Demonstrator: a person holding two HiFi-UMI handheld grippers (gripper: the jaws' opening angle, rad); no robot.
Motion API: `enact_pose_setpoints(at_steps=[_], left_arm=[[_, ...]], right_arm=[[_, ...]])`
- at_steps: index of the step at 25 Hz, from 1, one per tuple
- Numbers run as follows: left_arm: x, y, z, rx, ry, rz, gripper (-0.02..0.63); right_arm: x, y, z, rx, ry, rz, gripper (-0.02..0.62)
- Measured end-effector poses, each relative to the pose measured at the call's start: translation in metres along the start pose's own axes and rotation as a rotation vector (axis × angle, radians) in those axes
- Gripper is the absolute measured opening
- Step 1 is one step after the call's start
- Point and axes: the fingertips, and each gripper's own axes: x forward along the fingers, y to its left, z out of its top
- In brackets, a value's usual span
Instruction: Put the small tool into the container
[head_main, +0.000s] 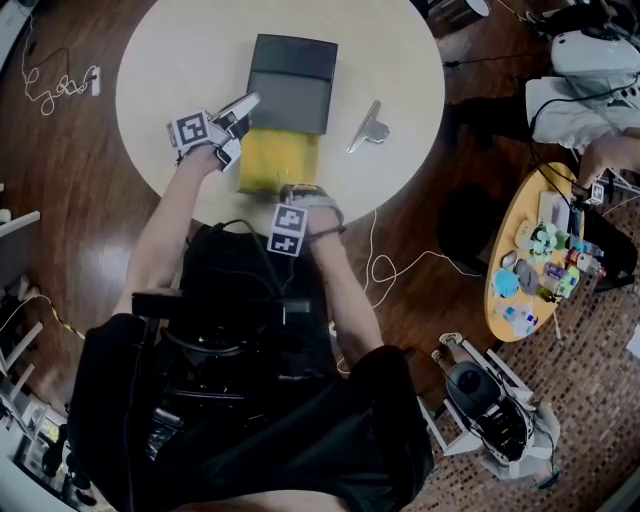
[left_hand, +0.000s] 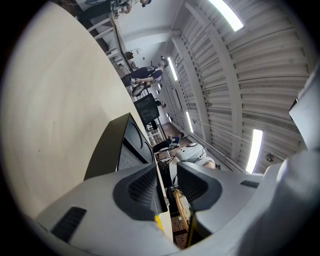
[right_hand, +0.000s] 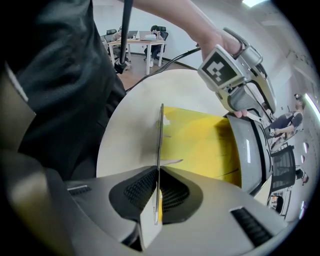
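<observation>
A dark grey container (head_main: 292, 85) lies on the round white table (head_main: 180, 60), with its yellow part (head_main: 278, 160) stretching toward me. The small silver tool (head_main: 368, 128) rests on the table to the container's right, clear of both grippers. My right gripper (head_main: 297, 192) is shut on the yellow part's thin near edge (right_hand: 161, 140), which shows edge-on between its pads. My left gripper (head_main: 245, 105) is at the container's left side, where grey meets yellow. Its jaws (left_hand: 167, 185) stand apart, with a thin wall lying against one pad. The left gripper (right_hand: 252, 112) also shows in the right gripper view.
A white cable (head_main: 390, 265) hangs off the table's near right edge to the wooden floor. A small yellow side table (head_main: 510, 300) with several colourful items stands at the right. A white machine (head_main: 490, 405) sits on the floor below it. A cord and plug (head_main: 60, 88) lie at the left.
</observation>
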Motion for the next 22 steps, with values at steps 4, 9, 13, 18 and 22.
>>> enact_pose_setpoints(at_steps=[4,9,13,18,22], left_arm=[[-0.001,0.004,0.000,0.020,0.004,0.012,0.123],[-0.001,0.004,-0.001,-0.009,0.004,0.012,0.123],[-0.001,0.004,0.000,0.005,0.005,0.010,0.123],[-0.003,0.007,-0.003,-0.017,0.005,0.035,0.123],[-0.002,0.004,-0.001,-0.009,0.003,0.017,0.123]], right_arm=[[-0.001,0.005,0.001,-0.001,0.001,0.002,0.025],[-0.003,0.009,0.002,-0.003,0.002,0.006,0.025],[-0.004,0.011,0.002,-0.009,0.005,0.013,0.025],[-0.004,0.014,0.002,-0.011,0.004,0.019,0.025],[-0.003,0.017,0.002,-0.008,0.006,0.025,0.025]])
